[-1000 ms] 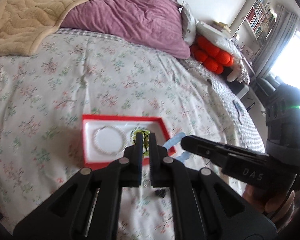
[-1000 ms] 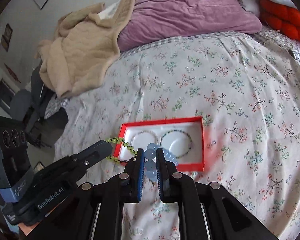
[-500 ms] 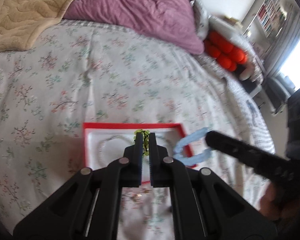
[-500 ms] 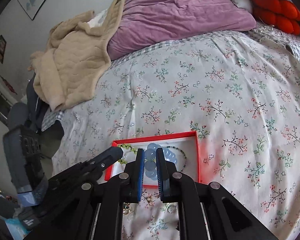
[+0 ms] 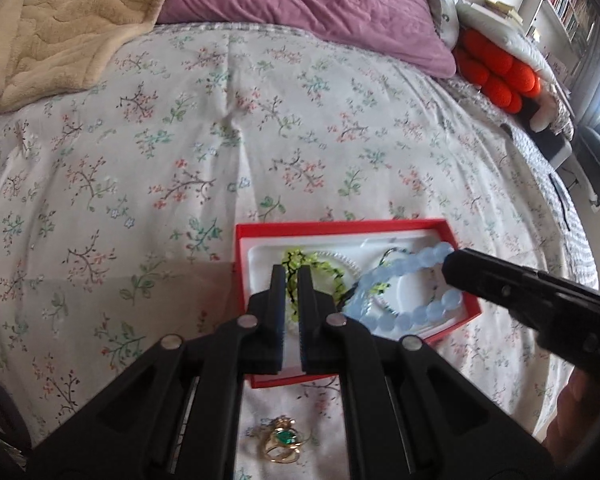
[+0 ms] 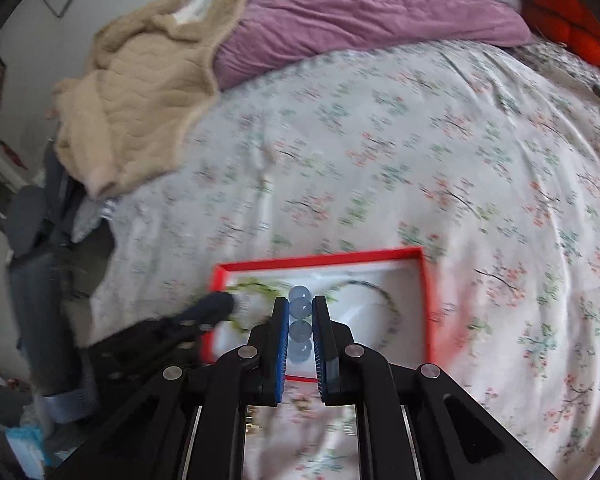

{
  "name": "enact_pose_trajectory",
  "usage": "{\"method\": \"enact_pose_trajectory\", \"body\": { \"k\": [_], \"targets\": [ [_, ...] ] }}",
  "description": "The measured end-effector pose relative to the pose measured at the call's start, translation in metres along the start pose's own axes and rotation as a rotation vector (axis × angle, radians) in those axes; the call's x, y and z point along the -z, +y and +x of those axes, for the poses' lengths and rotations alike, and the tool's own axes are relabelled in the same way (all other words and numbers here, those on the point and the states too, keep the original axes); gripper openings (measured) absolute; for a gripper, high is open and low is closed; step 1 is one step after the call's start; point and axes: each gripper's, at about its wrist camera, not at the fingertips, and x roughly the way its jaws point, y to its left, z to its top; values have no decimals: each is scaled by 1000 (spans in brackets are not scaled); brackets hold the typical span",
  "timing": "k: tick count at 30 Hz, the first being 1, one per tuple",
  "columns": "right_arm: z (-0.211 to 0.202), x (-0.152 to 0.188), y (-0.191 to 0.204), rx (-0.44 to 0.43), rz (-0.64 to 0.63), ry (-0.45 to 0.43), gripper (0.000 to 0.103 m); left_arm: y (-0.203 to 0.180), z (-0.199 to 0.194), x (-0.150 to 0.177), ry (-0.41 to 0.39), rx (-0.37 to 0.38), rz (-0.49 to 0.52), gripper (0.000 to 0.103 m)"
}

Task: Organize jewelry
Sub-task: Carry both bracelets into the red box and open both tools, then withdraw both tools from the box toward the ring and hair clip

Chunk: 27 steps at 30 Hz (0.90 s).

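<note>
Left wrist view: green bead bracelet (image 5: 296, 270) clamped in left gripper (image 5: 291, 276) over the red tray (image 5: 340, 227); blue bead bracelet (image 5: 404, 280) pinched by right gripper (image 6: 300, 304) there; gold ring (image 5: 282, 440) lies on floral bedspread (image 5: 180, 160) nearby

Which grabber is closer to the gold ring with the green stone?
Left. The gold ring lies on the bedspread right under the left gripper. The right gripper is farther, over the red box's far right side.
</note>
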Motion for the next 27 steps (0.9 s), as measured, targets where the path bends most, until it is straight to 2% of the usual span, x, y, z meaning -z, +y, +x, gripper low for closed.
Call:
{"method": "enact_pose_trajectory", "body": {
  "k": [3, 10, 12, 14, 17, 23, 27],
  "targets": [
    [5, 1, -13, 39, 14, 13, 11, 1, 1, 1, 6, 0, 2, 6],
    [6, 2, -29, 68, 37, 21, 13, -7, -2, 1, 3, -1, 28, 7],
    [3, 2, -30, 76, 41, 16, 14, -9, -2, 1, 8, -1, 32, 13],
    [1, 1, -29, 80, 37, 15, 16, -11, -5, 1, 8, -4, 32, 29],
    [-3, 3, -27, 93, 21, 20, 16, -13, -12, 2, 0, -3, 35, 43],
    [-16, 11, -26, 109, -12, 24, 18, -17, -29, 11, 1, -21, 47, 62],
    [-27, 20, -27, 112, -28, 30, 24, -17, -37, 23, 16, -55, 58, 75]
  ]
}}
